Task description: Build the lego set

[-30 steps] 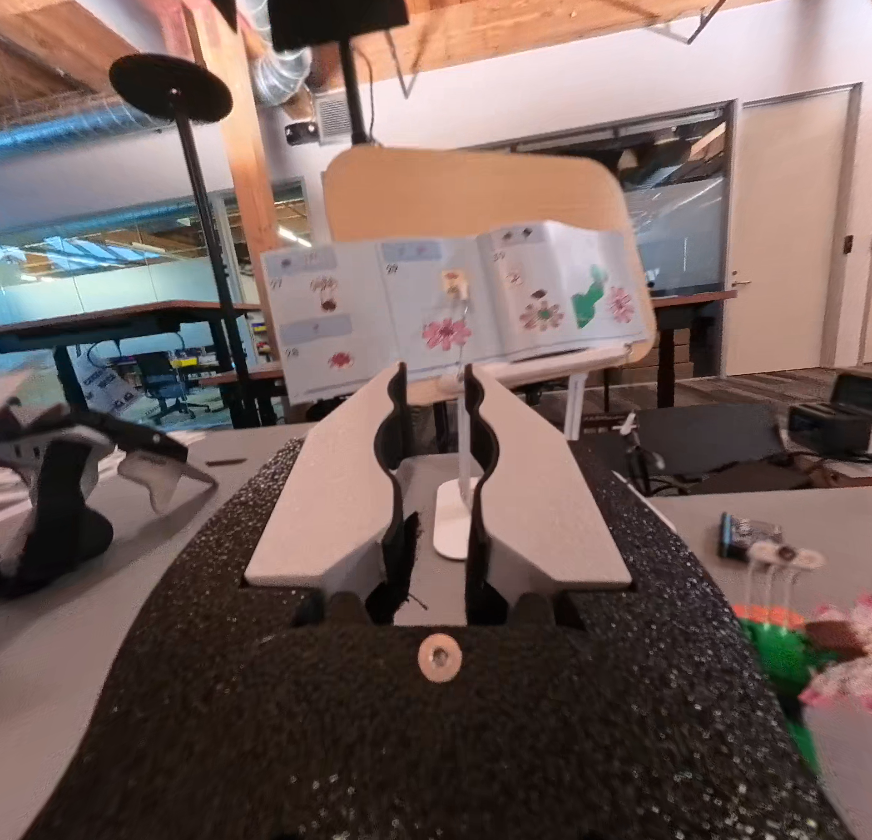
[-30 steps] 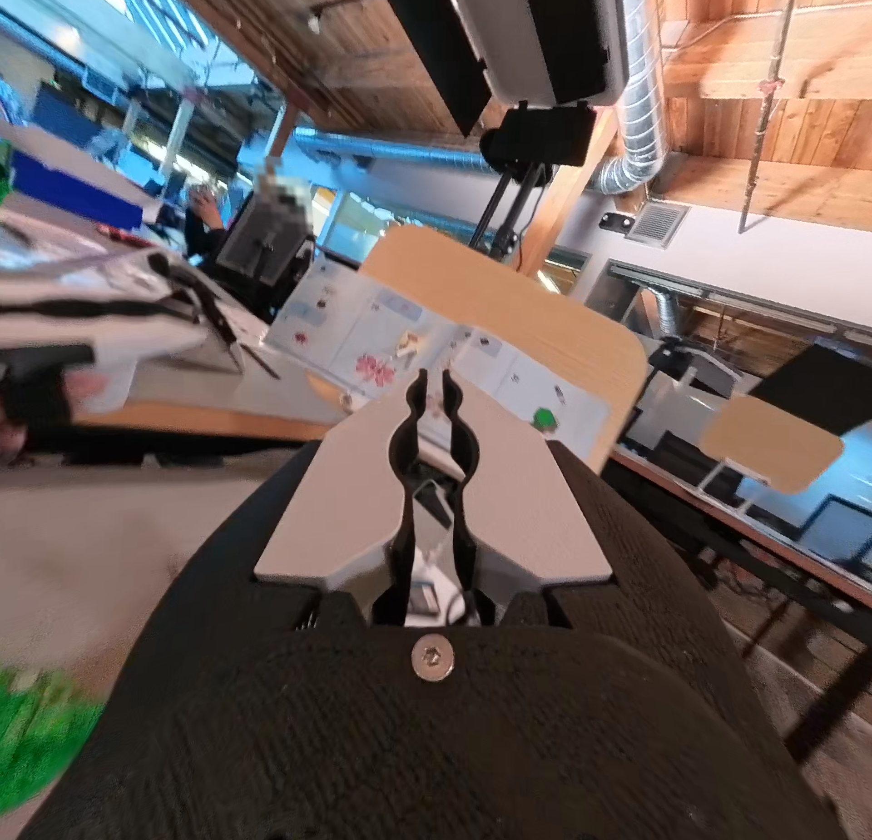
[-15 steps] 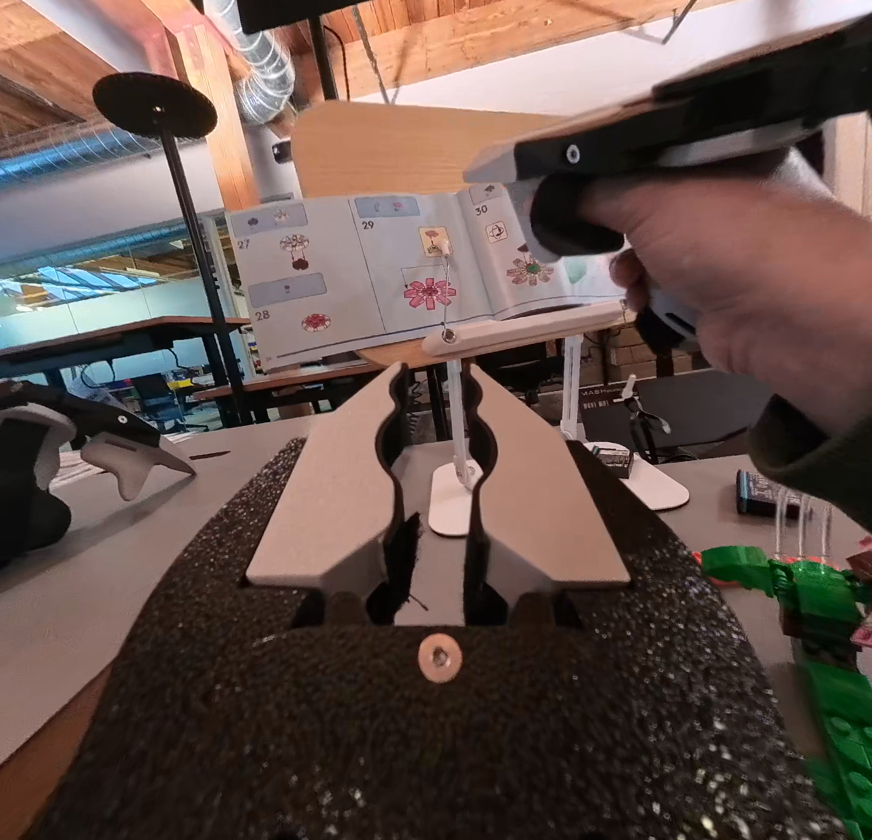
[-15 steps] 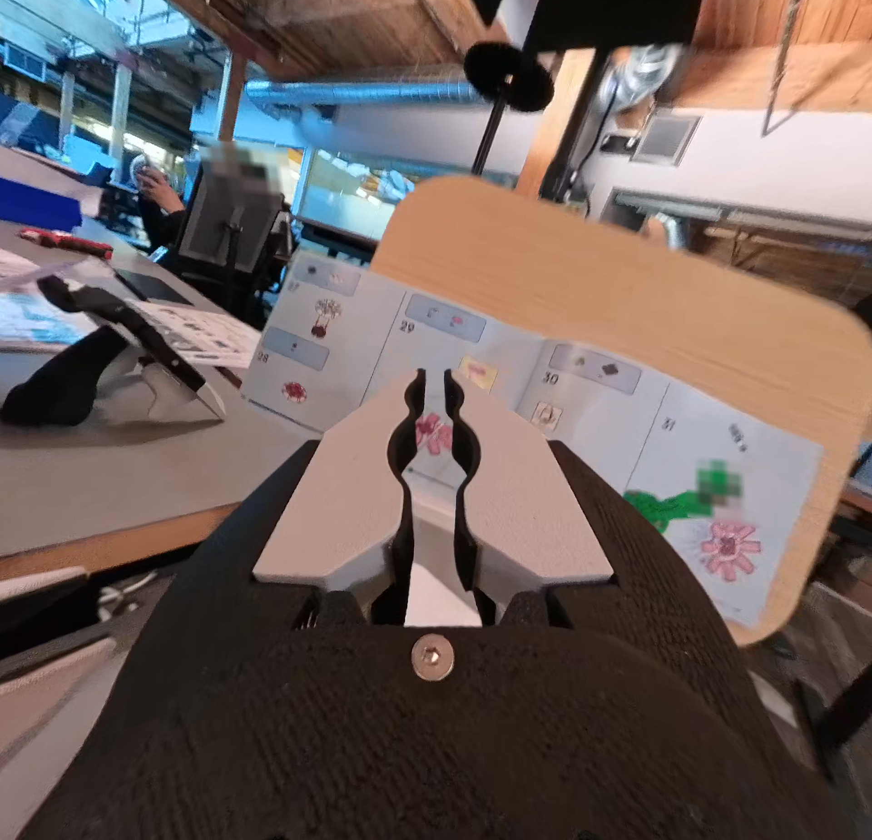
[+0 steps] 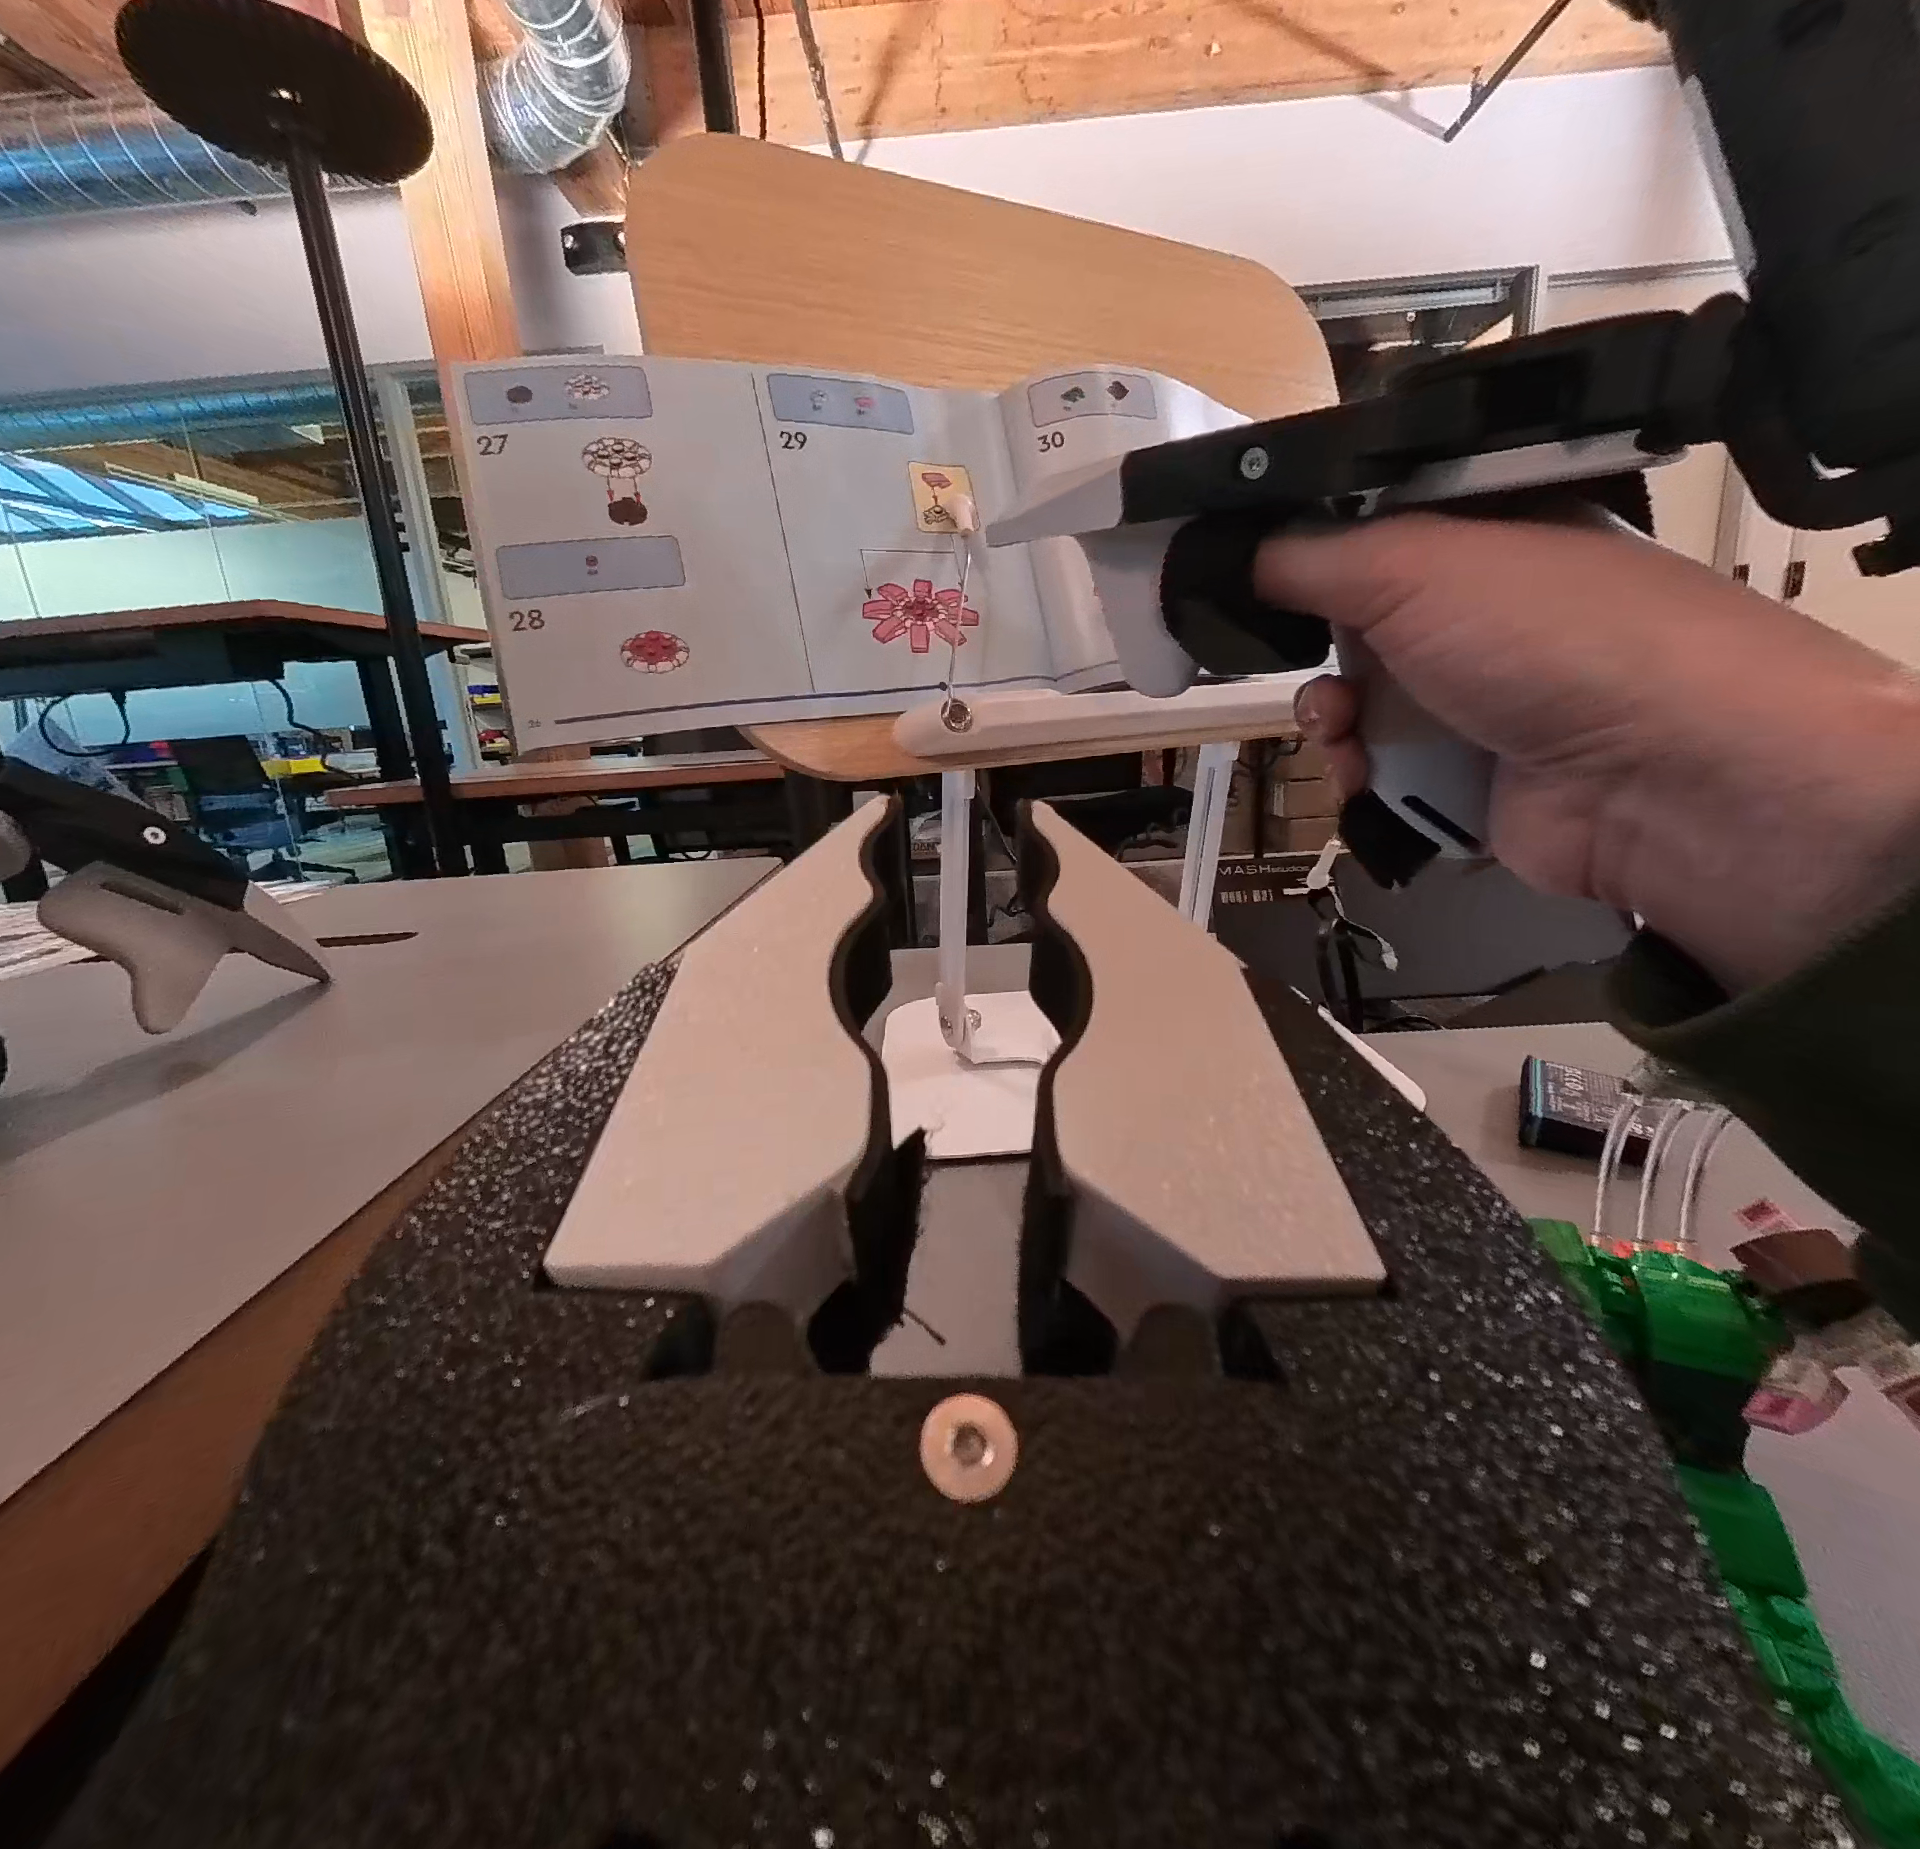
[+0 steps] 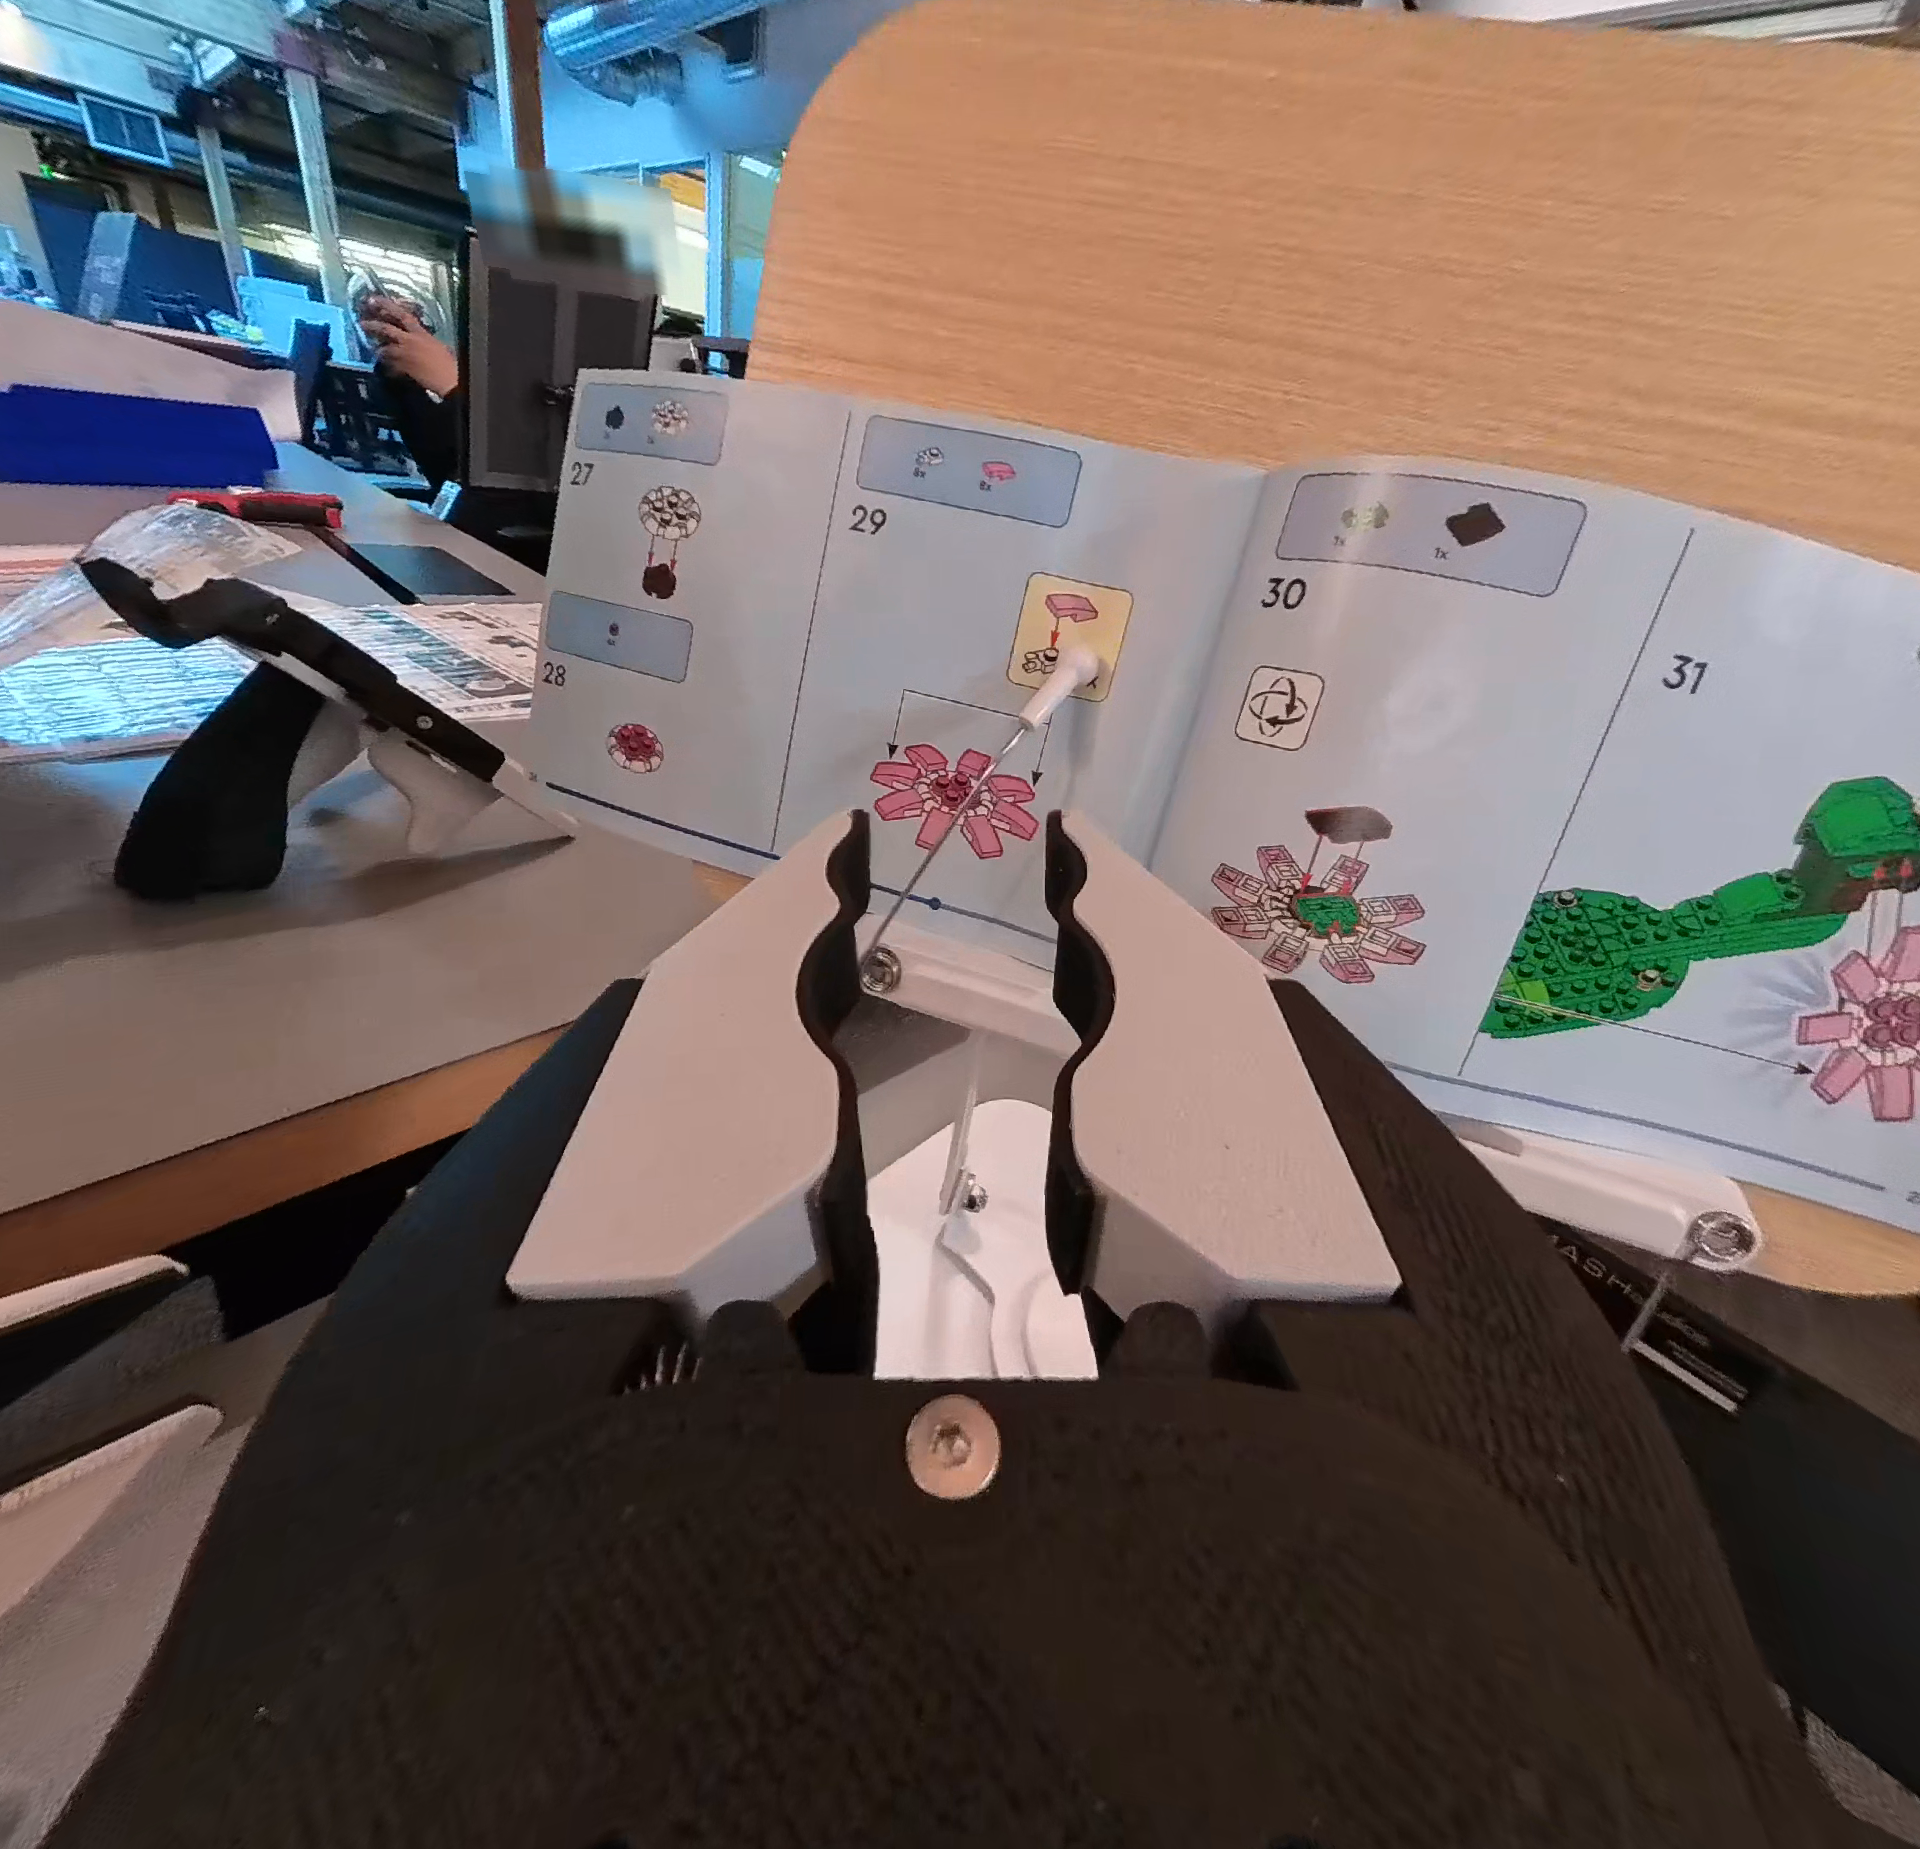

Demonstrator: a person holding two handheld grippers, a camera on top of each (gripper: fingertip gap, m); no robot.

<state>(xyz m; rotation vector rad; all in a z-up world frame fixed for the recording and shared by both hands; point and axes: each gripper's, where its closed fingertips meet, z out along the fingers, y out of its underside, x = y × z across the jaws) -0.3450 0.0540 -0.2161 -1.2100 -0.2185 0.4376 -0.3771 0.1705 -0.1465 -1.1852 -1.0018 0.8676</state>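
On the grey desk (image 5: 416, 989), the light, brittle green lego build (image 5: 1704, 1311) at four o'clock wants gripping by its base; both grippers' fingers (image 6: 727, 1051) are released, empty.

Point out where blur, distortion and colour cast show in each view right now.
Left wrist view: the green lego build at the right edge is smeared, straight beams bow from the wide lens, and the instruction booklet reads sharp. Right wrist view: the booklet is crisp at centre but softens toward the right edge, and the background office looks blue-tinted.
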